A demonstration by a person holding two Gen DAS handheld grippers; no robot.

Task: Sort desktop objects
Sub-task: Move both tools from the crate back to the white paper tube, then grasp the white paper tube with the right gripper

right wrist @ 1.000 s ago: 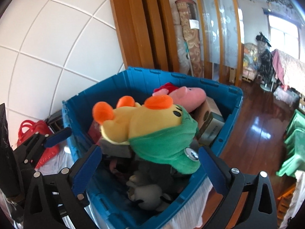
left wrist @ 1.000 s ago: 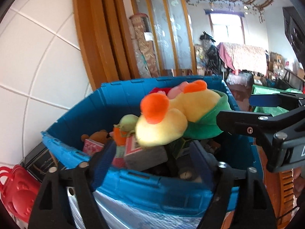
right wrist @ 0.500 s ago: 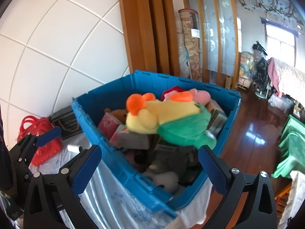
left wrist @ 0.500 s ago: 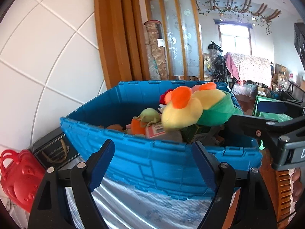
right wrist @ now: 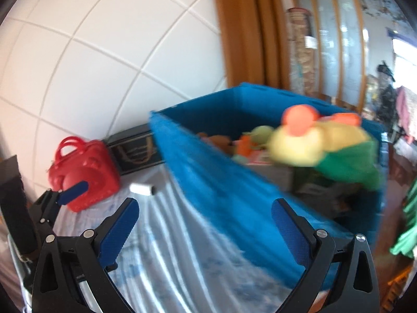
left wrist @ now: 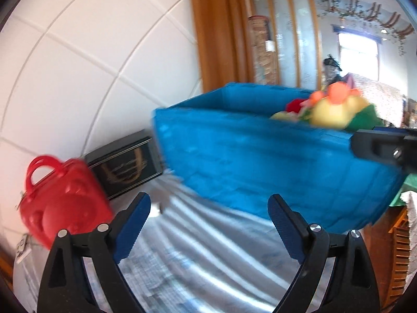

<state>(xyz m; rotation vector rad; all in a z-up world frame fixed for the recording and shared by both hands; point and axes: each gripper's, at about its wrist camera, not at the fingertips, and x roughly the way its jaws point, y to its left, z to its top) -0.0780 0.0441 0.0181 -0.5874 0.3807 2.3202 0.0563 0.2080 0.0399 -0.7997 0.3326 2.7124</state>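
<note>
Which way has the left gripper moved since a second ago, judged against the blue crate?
Yes. The left gripper, empty with jaws opening, has pulled back from the blue crate and swung towards the red bag.

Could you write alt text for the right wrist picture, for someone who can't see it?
A blue crate heaped with soft toys, a yellow plush duck on top, sits on a cloth-covered table. The right gripper hangs before it, jaws open and empty. A red toy bag stands left by the tiled wall.

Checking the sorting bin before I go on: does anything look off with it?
The blue bin is overfilled: a yellow plush toy in green clothing lies heaped above the rim on the other toys. Nothing looks spilled on the table.
</note>
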